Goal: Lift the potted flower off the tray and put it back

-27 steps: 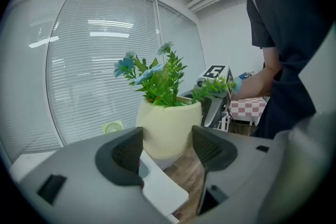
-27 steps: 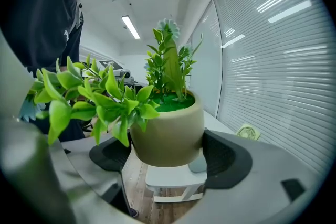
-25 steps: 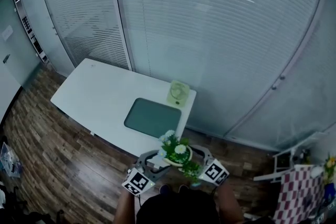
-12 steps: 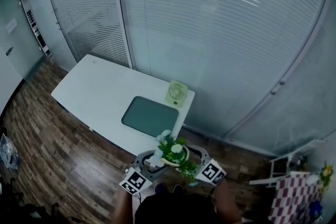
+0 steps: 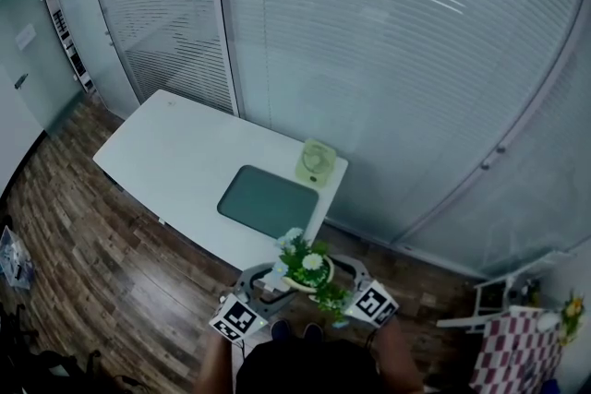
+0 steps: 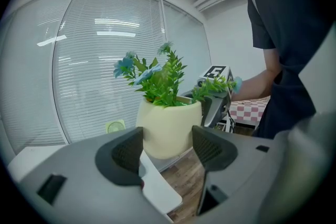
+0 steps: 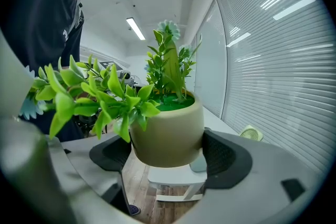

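seen from above, a person stands just off the near right corner of a white bench (image 5: 175, 152), holding a potted flower (image 5: 307, 270) out in front of the body with a gripper on either side of it. the pot is in the air, clear of the bench, over the brown wood floor (image 5: 111, 263). it sits upright: a round cream pot with green leaves and small pale blooms.

the left gripper (image 6: 167, 147) has its jaws part open, spread to the width of the pot, with the dark pads pressed against the pot's lower sides. the right gripper (image 7: 167, 152) does the same from the opposite side, its jaws wrapped round the belly of the pot. so both have hold of the one pot, facing each other across it.

the tray (image 5: 268, 201), a flat grey-green rectangle with rounded corners, lies empty near the right end of the bench, its long side running along the bench's length. a small pale green fan (image 5: 316, 163) stands at the far right edge of the bench, just beyond the tray's far right corner.

the lift looks done, with the return to come. the relation that matters: the tray lies ahead of the pot and a little to the left, at a lower level, so the pot would need to travel forward over the near edge of the bench and then down, kept upright. the left gripper is on the side slightly nearer the tray.
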Motion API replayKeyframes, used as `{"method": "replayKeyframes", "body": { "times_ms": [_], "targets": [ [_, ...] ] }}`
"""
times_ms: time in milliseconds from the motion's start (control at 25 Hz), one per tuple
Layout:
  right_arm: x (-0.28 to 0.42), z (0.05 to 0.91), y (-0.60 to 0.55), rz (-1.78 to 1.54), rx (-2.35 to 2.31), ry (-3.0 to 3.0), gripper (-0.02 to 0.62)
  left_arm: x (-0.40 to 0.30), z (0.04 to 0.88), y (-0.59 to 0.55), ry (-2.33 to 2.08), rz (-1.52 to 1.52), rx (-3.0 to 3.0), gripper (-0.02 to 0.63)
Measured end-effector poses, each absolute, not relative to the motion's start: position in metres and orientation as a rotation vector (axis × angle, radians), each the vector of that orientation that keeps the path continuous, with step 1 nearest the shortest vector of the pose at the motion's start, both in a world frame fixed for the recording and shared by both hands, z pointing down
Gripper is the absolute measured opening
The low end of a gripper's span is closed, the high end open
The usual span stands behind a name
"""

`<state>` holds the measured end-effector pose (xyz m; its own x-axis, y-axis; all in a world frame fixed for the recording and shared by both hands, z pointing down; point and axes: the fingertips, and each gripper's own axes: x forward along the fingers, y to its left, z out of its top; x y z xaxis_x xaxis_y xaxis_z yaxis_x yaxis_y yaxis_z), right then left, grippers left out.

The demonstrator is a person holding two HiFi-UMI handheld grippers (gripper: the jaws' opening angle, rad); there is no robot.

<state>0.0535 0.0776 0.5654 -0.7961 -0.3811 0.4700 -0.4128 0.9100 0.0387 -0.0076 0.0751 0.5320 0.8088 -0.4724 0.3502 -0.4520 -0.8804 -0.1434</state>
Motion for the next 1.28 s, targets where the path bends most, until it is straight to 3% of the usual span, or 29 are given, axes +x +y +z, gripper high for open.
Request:
{"method": "replayKeyframes", "body": {
  "times_ms": [1280],
  "targets": [
    [0.016,0.561,0.049,0.077,0.747,-2.587,0.388,-0.044,0.533,0.042,0.558,-0.533,-2.97,0.279]
  ]
}}
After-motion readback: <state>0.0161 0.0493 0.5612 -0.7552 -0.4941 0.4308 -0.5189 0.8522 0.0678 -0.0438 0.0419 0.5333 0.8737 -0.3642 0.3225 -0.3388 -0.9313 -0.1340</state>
